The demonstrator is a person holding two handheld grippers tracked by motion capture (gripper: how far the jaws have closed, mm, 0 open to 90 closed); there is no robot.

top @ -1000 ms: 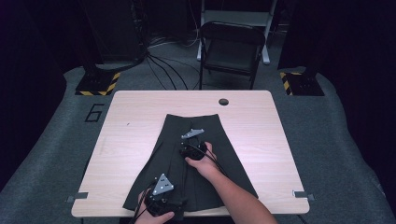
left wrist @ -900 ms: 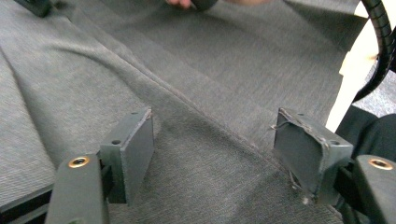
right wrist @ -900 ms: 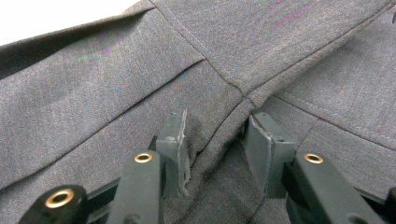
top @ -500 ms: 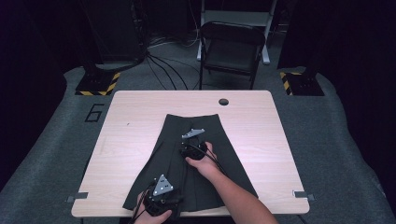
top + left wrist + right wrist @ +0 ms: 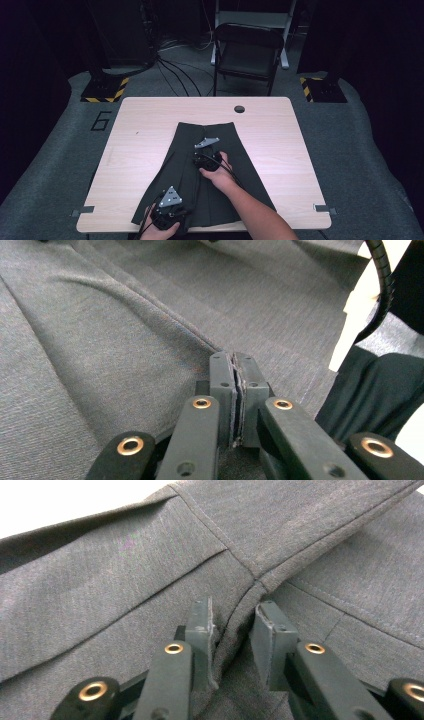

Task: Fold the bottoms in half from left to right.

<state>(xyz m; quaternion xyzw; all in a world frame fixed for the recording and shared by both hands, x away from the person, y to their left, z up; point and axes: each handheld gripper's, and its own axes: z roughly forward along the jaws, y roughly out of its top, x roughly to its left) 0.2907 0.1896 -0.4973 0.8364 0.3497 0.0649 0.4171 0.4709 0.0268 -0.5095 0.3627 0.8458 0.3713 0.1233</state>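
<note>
Garment: dark grey pleated skirt is lying flat down the middle of the table, waistband towards the far edge, hem reaching the near edge.
Left gripper: left gripper is sitting at the hem by the near edge, left of centre; its jaws have just been closing and are now standing pressed together on a thin fold of the cloth.
Right gripper: right gripper is resting on the skirt's middle, near the seam crossing; its jaws have just been narrowing, with a raised ridge of fabric between them; the left pad is touching it, while the right pad seems slightly off.
Change: both hands are staying put while the jaws are drawing in, the left far more than the right.
Meaning: the hem pinch is looking secured; the middle pinch is probably not yet firm, so lifting or folding is likely waiting on it.
Surroundings: folding chair is standing beyond the far edge.
</note>
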